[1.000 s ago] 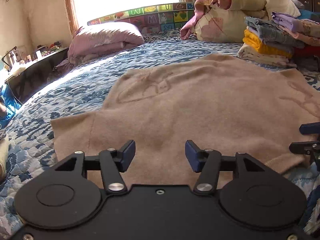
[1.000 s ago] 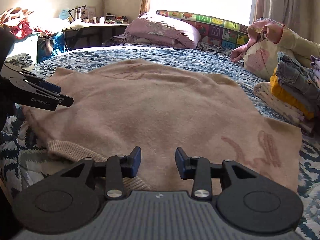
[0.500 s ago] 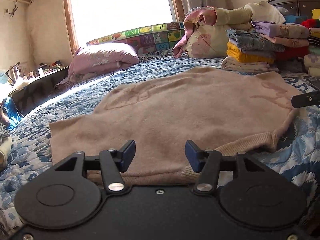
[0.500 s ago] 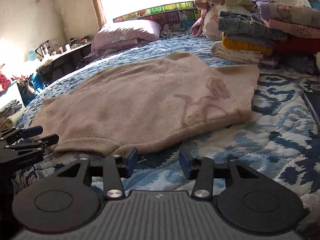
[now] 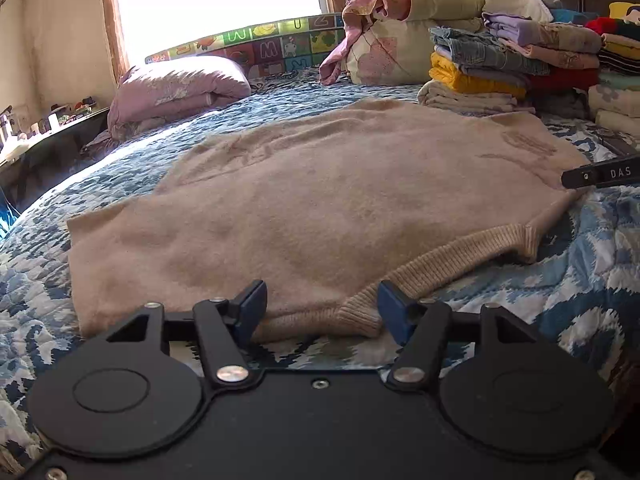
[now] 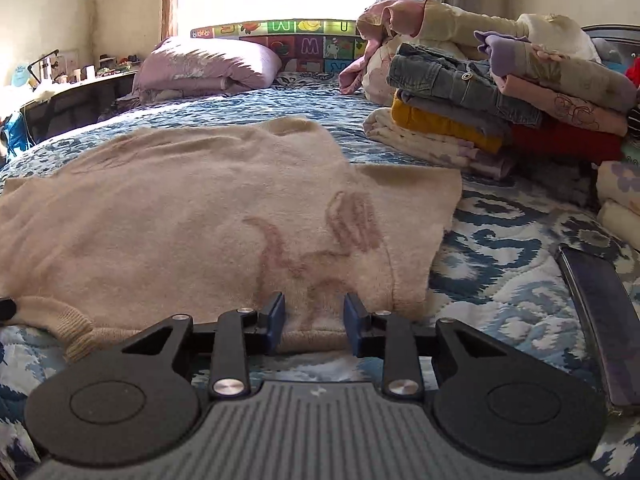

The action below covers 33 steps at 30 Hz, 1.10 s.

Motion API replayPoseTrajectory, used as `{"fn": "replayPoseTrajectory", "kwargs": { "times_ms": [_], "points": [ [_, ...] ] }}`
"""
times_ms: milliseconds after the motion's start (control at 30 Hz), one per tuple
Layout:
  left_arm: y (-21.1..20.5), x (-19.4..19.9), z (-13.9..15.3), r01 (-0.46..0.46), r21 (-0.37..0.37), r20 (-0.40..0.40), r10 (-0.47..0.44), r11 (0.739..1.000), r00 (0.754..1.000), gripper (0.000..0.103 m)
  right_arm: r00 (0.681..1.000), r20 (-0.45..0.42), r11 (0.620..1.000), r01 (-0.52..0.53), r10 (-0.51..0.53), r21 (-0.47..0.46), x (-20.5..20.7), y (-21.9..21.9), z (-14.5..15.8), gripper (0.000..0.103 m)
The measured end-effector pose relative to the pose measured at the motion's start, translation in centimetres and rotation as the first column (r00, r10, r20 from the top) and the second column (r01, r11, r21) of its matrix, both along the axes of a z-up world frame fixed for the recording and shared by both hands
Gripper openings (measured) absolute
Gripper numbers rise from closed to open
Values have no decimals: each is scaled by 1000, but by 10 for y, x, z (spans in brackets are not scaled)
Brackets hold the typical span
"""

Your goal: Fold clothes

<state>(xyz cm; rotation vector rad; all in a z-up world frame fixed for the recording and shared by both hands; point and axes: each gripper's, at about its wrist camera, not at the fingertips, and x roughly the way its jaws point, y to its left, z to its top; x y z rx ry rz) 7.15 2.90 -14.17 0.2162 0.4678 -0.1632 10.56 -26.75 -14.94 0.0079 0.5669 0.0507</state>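
Observation:
A beige knit sweater (image 5: 320, 200) lies spread flat on the blue patterned quilt (image 5: 560, 280); it also shows in the right wrist view (image 6: 180, 220), with a faint pinkish design. My left gripper (image 5: 322, 310) is open, with its fingers on either side of the ribbed hem (image 5: 440, 256) at the near edge. My right gripper (image 6: 314, 320) is open at the near edge of the sweater's right part, below the design. The tip of the right gripper shows at the far right of the left wrist view (image 5: 600, 176).
A stack of folded clothes (image 6: 500, 108) stands at the back right of the bed. A purple pillow (image 6: 208, 66) and a bundled quilt (image 5: 392, 44) lie at the head. A dark flat object (image 6: 596, 320) lies on the quilt at right. A cluttered desk (image 6: 72, 84) is at left.
Both grippers have drawn back from over the sweater to its near edge. The right gripper swung to the sweater's right part. Both stay open.

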Motion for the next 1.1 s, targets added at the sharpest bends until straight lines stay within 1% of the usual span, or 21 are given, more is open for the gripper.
{"fn": "replayPoseTrajectory", "kwargs": {
  "times_ms": [33, 100, 167, 233, 300, 333, 367, 433, 467, 533, 600, 633, 667, 700, 733, 767, 800, 867, 933, 1000, 1100],
  "points": [
    [5, -3, 6, -25, 0, 49, 25, 1000, 998, 59, 1000, 5, 1000, 16, -16, -9, -3, 0, 2, 31],
    [23, 1, 15, -112, -11, 120, 112, 994, 986, 59, 999, 23, 998, 41, -40, -42, -9, 2, 5, 37],
    [50, 16, 17, -203, -62, 108, 209, 977, 972, 58, 998, 69, 999, 11, -8, -31, -12, 6, 7, 38],
    [74, 38, 8, -335, -71, -19, 335, 939, 942, 58, 995, 93, 999, -38, 41, -37, -11, 15, 6, 39],
    [101, 50, -2, -346, -117, -139, 330, 931, 934, 64, 999, 6, 995, -40, 41, -87, 3, 22, -3, 42],
    [107, 50, 3, -356, -136, -158, 334, 925, 929, 61, 999, -10, 995, -35, 34, -88, 5, 22, -4, 42],
    [109, 47, 8, -361, -144, -148, 341, 921, 928, 48, 1000, -11, 997, -27, 26, -78, 4, 21, -2, 42],
    [116, 39, 13, -375, -200, -88, 365, 905, 927, 44, 1000, -12, 998, -12, 12, -58, 3, 18, 2, 42],
    [121, 37, 15, -377, -238, -65, 373, 895, 926, 40, 1000, 3, 999, -6, 6, -53, 2, 17, 2, 42],
    [125, 44, 19, -332, -311, -51, 333, 891, 941, 40, 999, 47, 999, 6, -4, -48, -1, 17, 3, 42],
    [114, 62, 14, -283, -239, -95, 267, 929, 959, 40, 996, 91, 999, 18, -14, -42, -4, 16, 4, 42],
    [112, 73, 7, -269, -183, -163, 240, 946, 957, 42, 996, 85, 999, 18, -14, -46, -1, 16, 3, 42],
    [114, 76, 4, -261, -165, -168, 234, 951, 958, 47, 998, 66, 998, 15, -11, -53, 3, 16, 1, 43],
    [122, 79, 8, -283, -214, -204, 241, 935, 949, 44, 999, 35, 999, 18, -16, -43, 7, 14, -1, 43],
    [133, 82, 15, -307, -265, -196, 261, 914, 945, 33, 1000, 0, 999, 24, -24, -26, 12, 9, -3, 43],
    [144, 86, 21, -327, -311, -187, 280, 892, 942, 32, 1000, -6, 999, 27, -27, -28, 12, 8, -2, 42],
    [149, 91, 27, -322, -317, -150, 288, 892, 946, 32, 1000, 0, 999, 28, -28, -39, 11, 9, 0, 41],
    [158, 105, 38, -308, -321, -99, 292, 896, 951, 32, 1000, 19, 999, 21, -20, -48, 10, 10, 4, 42],
    [158, 126, 41, -289, -280, -73, 280, 915, 957, 32, 999, 40, 999, -11, 13, -33, 12, 12, 5, 43],
    [157, 148, 43, -270, -240, -49, 266, 933, 963, 32, 997, 66, 993, -44, 51, -107, 21, 21, 6, 43],
    [154, 178, 35, -251, -206, -106, 233, 946, 967, 32, 993, 83, 985, -72, 87, -160, 39, 25, 10, 44]
  ]
}}
